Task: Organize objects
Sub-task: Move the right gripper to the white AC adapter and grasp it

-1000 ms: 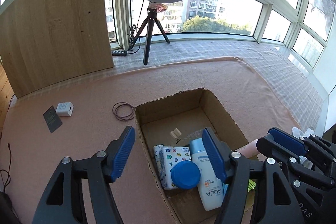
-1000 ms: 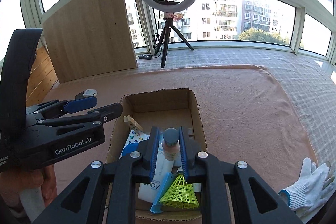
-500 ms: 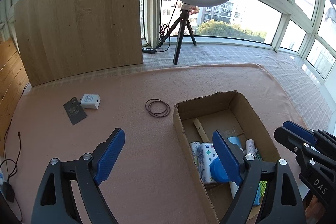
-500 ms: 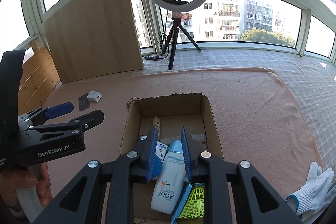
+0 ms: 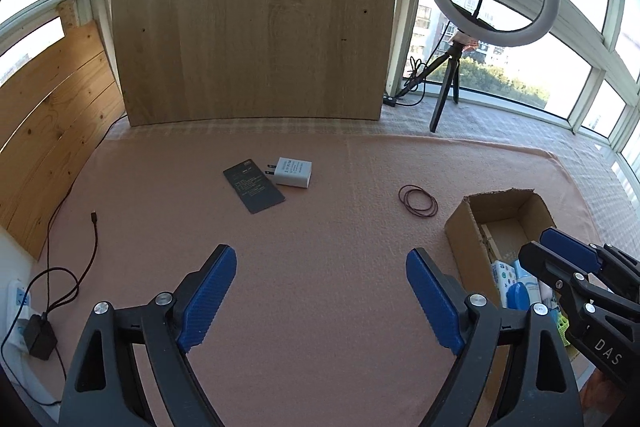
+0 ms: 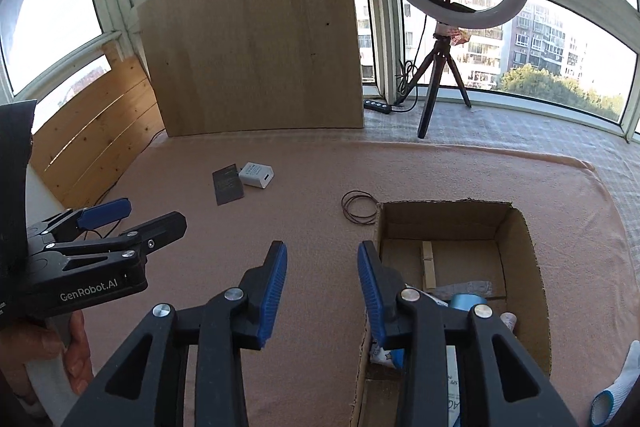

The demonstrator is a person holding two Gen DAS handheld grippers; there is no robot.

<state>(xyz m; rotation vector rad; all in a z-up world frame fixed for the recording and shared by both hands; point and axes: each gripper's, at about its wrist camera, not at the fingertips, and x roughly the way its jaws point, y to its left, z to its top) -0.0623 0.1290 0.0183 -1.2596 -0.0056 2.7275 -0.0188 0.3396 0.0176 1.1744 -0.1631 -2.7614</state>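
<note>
The pink blanket-covered floor (image 5: 320, 267) spread wide ahead of both tongs. The open brown cardboard box (image 6: 524, 239), part-filled, sat off the right gripper's (image 6: 322, 291) right fingertip. That gripper's jaws had just been opening, part-spread, nothing between them. The left gripper (image 5: 320, 291) gaped wide, empty too. Ahead and slightly left of it lay the dark flat rectangular card (image 5: 254, 185), long axis slanting away to the left, touching, it seemed, the white plug-in charger block (image 5: 293, 172). The thin loop of dark rubber bands (image 5: 418, 201) lay ahead-right. The left hand looked nearer the charger.
</note>
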